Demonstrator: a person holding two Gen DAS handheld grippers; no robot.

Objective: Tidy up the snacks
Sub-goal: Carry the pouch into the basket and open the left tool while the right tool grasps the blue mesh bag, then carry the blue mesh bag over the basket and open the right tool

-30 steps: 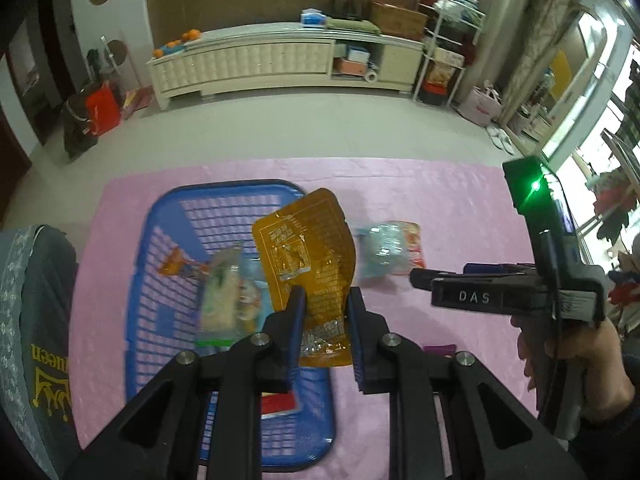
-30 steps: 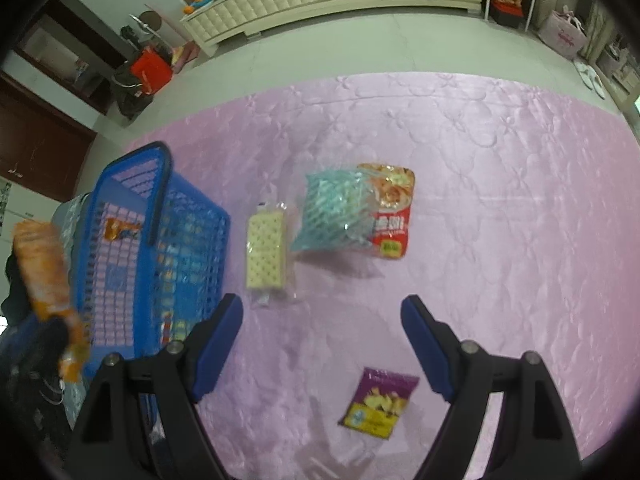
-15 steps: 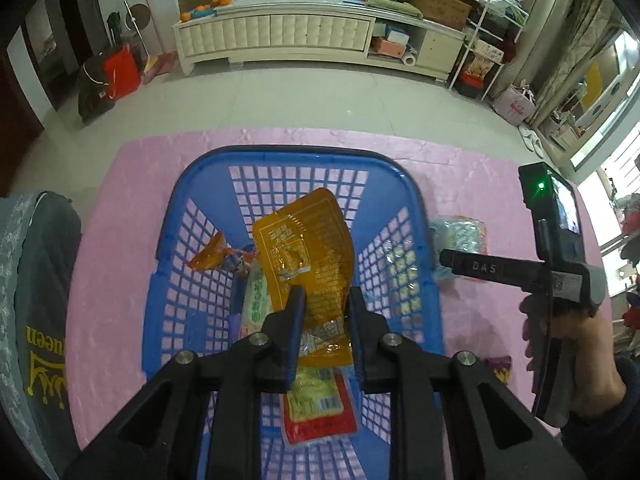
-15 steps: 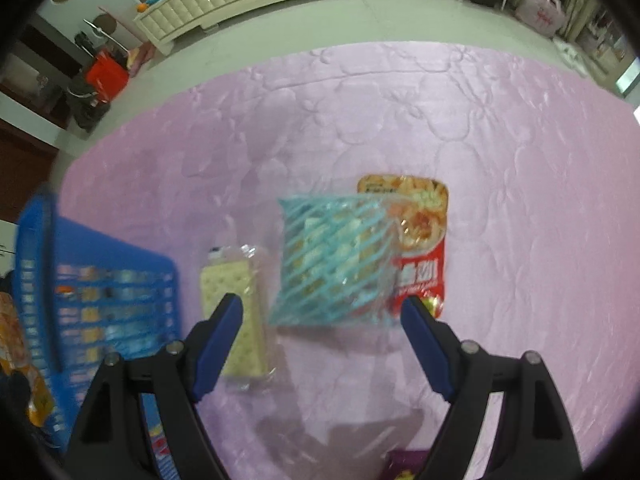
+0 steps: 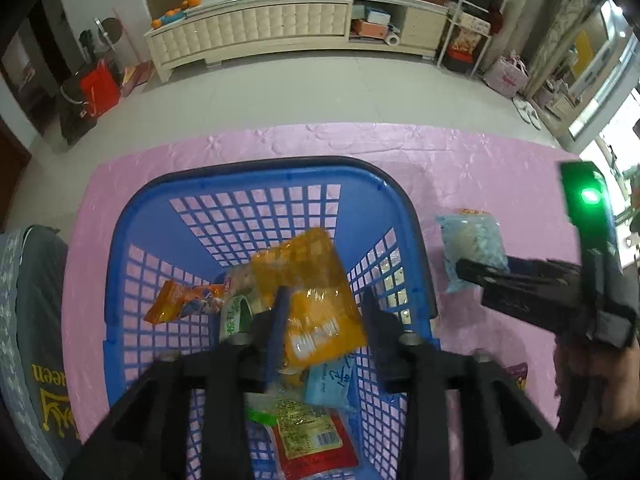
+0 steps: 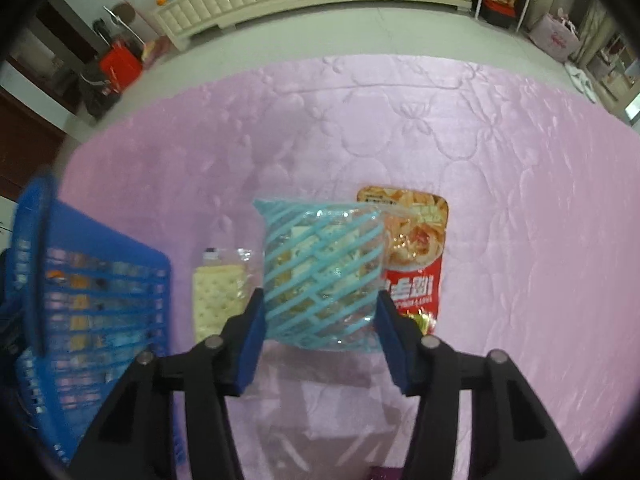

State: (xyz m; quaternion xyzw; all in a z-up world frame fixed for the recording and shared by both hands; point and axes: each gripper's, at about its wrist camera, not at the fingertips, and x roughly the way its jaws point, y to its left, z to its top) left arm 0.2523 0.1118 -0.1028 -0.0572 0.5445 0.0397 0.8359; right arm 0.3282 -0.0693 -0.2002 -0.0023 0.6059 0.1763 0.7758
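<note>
Left hand-held gripper (image 5: pixel 322 320) released, jaws just been opening: the orange foil pouch (image 5: pixel 316 304) is between them, tilted and blurred, touching no pad that I can see, over the blue plastic lattice basket (image 5: pixel 256 184). In the basket: red-and-clear flat packet (image 5: pixel 316 448) at 6 o'clock, light blue sachet (image 5: pixel 332 384) just under the pouch, small orange wrapper (image 5: pixel 180 300) at 9 o'clock, green-printed pack (image 5: pixel 236 316) beside it.

Right hand-held gripper (image 6: pixel 320 320) jaws just been closing, blue pads on both sides of the puffy teal-striped clear bag (image 6: pixel 320 276). Looks clenched on it, contact on both edges. The bag lies on the quilted pink satin cover of the worktop (image 6: pixel 520 200), overlapping the glossy red noodle packet (image 6: pixel 416 248) at 1 o'clock. Clear-wrapped cracker pack (image 6: pixel 218 296) flat at 10 o'clock, between bag and basket, close to the left pad.

Purple packet (image 5: pixel 516 374) near the person's right hand (image 5: pixel 608 376).

Far: pale tile floor, cream tufted cabinet (image 5: pixel 260 28) at 12 o'clock, red bag (image 5: pixel 100 88) at 10 o'clock.
</note>
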